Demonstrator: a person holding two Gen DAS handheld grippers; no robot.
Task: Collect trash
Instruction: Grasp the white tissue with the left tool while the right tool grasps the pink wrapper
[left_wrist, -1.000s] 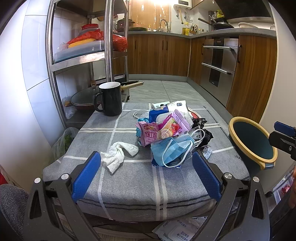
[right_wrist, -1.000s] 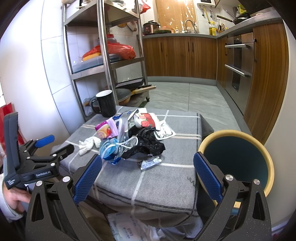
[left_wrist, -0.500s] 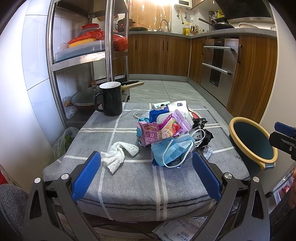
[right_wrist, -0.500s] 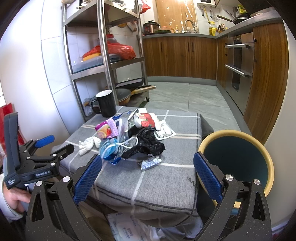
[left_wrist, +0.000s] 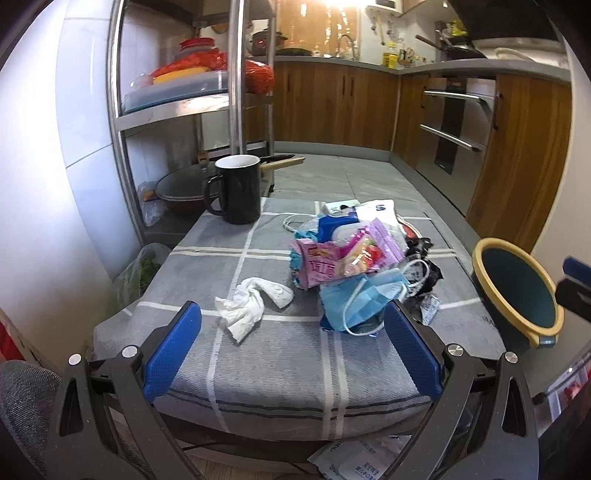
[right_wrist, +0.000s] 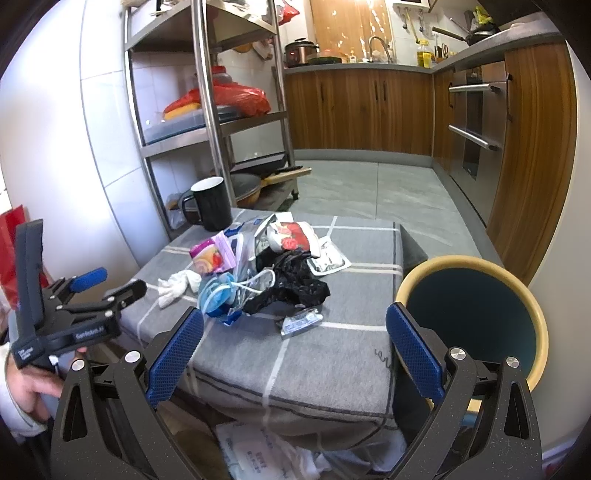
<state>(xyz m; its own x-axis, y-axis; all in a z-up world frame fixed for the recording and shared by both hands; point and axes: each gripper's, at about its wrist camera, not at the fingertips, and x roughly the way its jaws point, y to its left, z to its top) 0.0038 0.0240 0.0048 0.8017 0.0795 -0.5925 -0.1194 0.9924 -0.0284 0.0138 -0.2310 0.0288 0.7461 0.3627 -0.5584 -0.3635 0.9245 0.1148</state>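
Left wrist view: the left hand-held gripper (left_wrist: 291, 347) is hovering at the near edge of the grey checked cloth-covered desk (left_wrist: 280, 373), jaws spread wide and holding nothing. The crumpled white tissue (left_wrist: 251, 301) is lying alone on the cloth, just ahead of the left blue pad. To its right, the mixed trash pile (left_wrist: 354, 266) is sitting near the desk centre: a pink snack wrapper (left_wrist: 332, 264) on top, a blue disposable face mask (left_wrist: 354, 301) below it, black crumpled plastic at the right side. The tall black ceramic mug (left_wrist: 238, 188) is standing upright at the far left corner, well apart from the pile. The round yellow-rimmed teal trash bin (left_wrist: 515, 291) is standing beside the right edge of the desk.

Right wrist view: the right hand-held gripper (right_wrist: 293, 354) is also standing wide open and empty, positioned between the desk corner and the bin. A small silver foil sachet (right_wrist: 300, 322) is lying nearest to it, just beside the pile.

Judgement: no item is gripped yet, so the collection step is at its start. The next move calls for advancing one gripper onto a single loose piece, closing on it, then carrying it over the bin opening.
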